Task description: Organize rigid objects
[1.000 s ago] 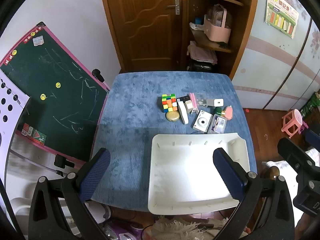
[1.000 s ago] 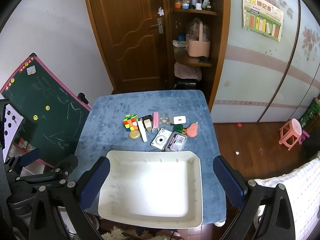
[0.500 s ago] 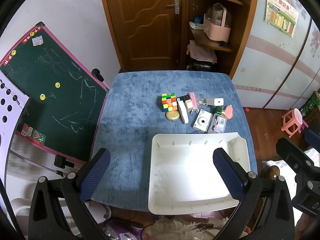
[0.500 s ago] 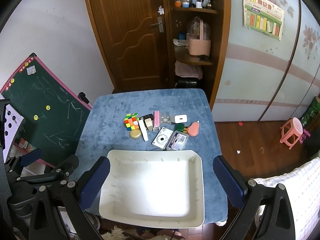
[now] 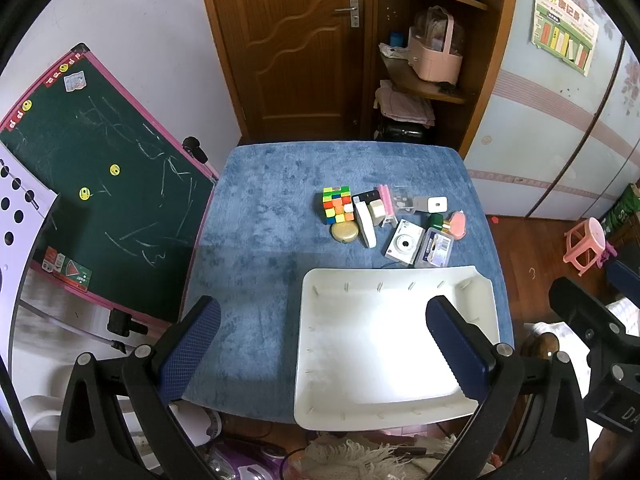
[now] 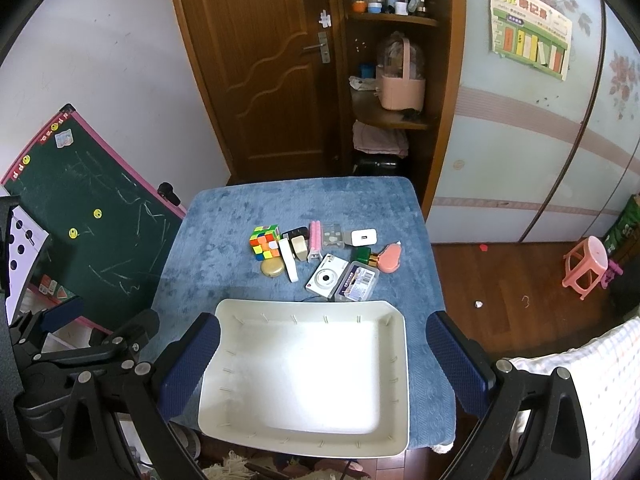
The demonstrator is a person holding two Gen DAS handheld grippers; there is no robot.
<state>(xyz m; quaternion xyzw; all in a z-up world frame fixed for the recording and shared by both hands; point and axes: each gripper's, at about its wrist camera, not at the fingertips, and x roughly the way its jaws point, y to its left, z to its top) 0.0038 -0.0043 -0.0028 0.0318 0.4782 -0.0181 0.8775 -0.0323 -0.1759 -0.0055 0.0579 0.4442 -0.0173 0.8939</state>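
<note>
Hovering wide apart, left hand-held gripper [image 5: 323, 350] and right hand-held gripper [image 6: 323, 362] carry nothing; tray [image 6: 394, 364] sits bare; cube [image 6: 264, 242], camera [image 6: 326, 280] and the rest wait just beyond the tray; sorting unstarted.

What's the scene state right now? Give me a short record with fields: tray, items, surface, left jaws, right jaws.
tray: white tray, nothing in it, at the near edge of the table
items: Rubik's cube, gold round tin, white camera, clear plastic box, white charger, pink piece, all clustered beyond the tray
surface: blue cloth
left jaws: left gripper open, holding nothing
right jaws: right gripper open, holding nothing
</note>
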